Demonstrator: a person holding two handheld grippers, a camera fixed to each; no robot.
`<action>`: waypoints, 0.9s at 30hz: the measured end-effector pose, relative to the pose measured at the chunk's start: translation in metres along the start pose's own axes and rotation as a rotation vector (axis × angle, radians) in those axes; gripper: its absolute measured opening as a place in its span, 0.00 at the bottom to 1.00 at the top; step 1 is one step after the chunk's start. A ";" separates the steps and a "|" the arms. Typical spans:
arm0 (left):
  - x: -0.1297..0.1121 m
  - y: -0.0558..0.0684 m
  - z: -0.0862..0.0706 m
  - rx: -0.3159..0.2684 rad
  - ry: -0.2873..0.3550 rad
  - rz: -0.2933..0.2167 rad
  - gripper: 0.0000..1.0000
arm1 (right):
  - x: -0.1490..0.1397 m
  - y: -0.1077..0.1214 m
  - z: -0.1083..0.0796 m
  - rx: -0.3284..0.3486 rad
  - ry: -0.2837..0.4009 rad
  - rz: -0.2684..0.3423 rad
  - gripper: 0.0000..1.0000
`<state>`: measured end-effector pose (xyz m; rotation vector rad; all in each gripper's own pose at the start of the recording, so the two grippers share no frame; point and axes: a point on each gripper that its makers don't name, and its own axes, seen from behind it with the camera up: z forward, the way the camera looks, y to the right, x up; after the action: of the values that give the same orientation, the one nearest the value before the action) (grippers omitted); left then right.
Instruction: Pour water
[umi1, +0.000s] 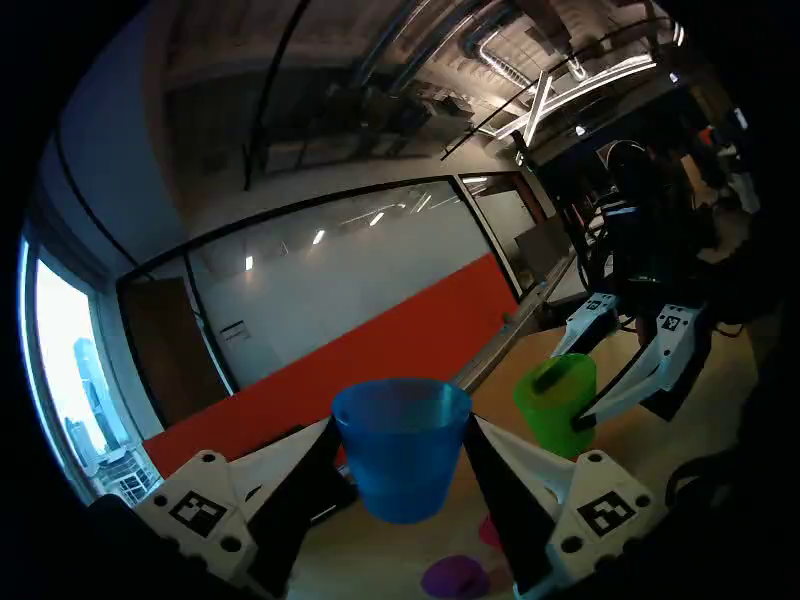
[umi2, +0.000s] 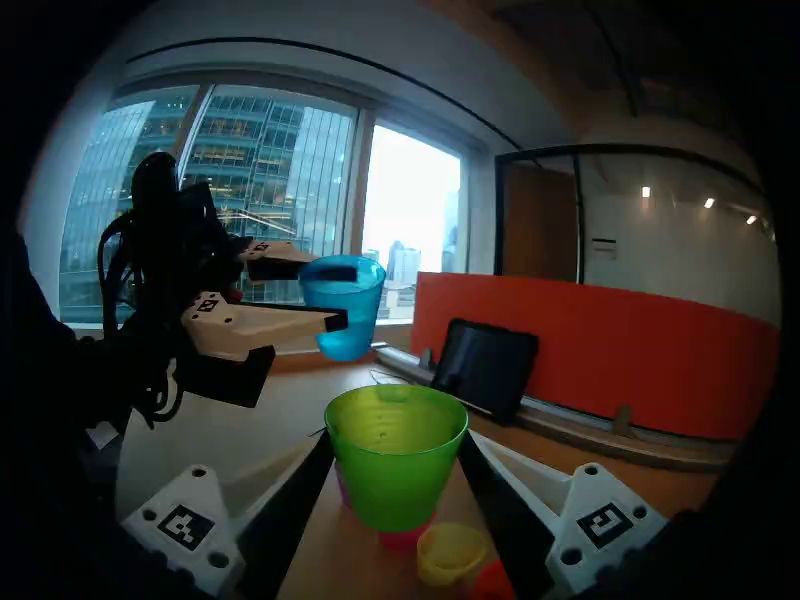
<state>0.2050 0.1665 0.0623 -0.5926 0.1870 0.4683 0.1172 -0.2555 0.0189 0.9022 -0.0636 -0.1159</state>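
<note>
Two cups held up over the wooden surface (umi2: 250, 410).
The left gripper (umi1: 400, 445) has its fingers (umi1: 308, 472) grasping the blue cup (umi1: 402, 470), upright; the right gripper (umi2: 395, 465) grasps the green cup (umi2: 396, 450) nearby.

blue cup (umi1: 402, 460) between jaws (green cup (umi1: 556, 402) beyond)
</note>
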 end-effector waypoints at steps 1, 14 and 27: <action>0.001 -0.001 0.001 0.001 -0.001 0.012 0.85 | 0.000 -0.001 0.000 0.002 0.001 0.000 0.90; 0.018 -0.003 0.009 0.005 0.010 0.161 0.86 | 0.000 -0.012 0.005 0.028 0.007 -0.008 0.90; 0.039 -0.007 0.008 0.016 0.023 0.305 0.85 | -0.002 -0.023 0.009 0.051 0.006 -0.018 0.90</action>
<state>0.2433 0.1803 0.0609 -0.5555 0.3047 0.7544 0.1126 -0.2766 0.0066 0.9546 -0.0536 -0.1285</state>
